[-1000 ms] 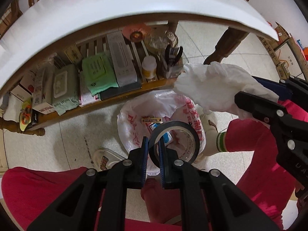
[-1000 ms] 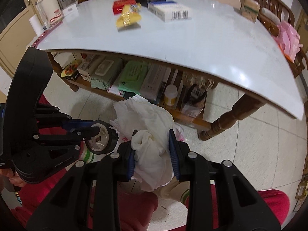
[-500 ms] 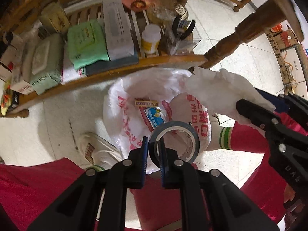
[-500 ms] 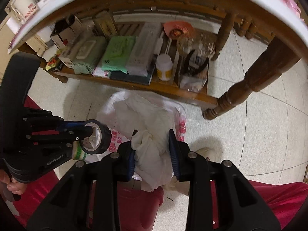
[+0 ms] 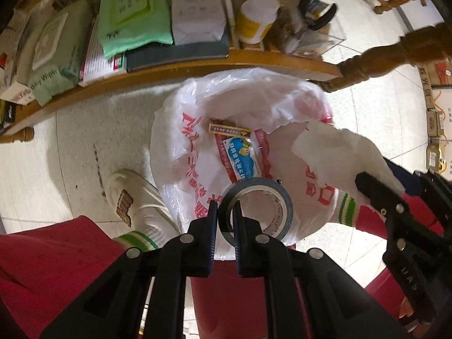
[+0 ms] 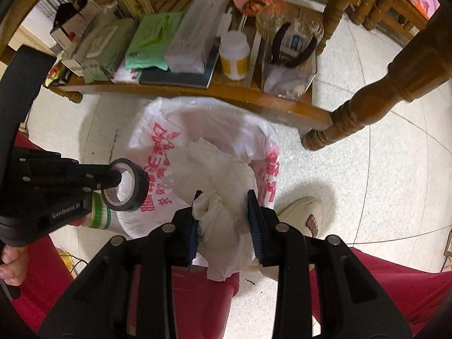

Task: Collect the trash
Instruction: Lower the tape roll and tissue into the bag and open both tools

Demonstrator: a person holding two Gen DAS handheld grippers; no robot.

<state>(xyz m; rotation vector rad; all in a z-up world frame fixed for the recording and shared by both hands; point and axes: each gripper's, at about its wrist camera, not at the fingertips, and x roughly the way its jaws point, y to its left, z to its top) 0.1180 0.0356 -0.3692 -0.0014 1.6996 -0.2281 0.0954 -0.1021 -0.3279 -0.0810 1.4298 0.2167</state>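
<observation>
1. While both tongs point down over the bag, left tongs (image 5: pixel 225 212) pinch the wall of a dark tape roll (image 5: pixel 255 207); roll hangs over the near rim of the trash bag (image 5: pixel 175 130).
2. Right tongs (image 6: pixel 223 212) clamp a crumpled white tissue wad (image 6: pixel 223 175), jaws pressed on it from both sides; wad hangs over the bag mouth, right side in the left wrist view.
3. Trash bag: white plastic, red print, lining a bin on the tiled floor (image 6: pixel 367 175), just in front of the low wooden shelf (image 5: pixel 197 65).
4. Inside the bag: small yellow-edged pack and a blue-and-white wrapper (image 5: pixel 241 161), lying on the bottom.
5. Shelf carries a green wipes pack (image 5: pixel 132 14), white box, white bottle with yellow label (image 5: pixel 255 18), clear container with black pliers.
6. Person's red trousers, white slippers (image 5: pixel 132 195) either side of the bin; a hand (image 6: pixel 12 265) grips the left tool's handle.
</observation>
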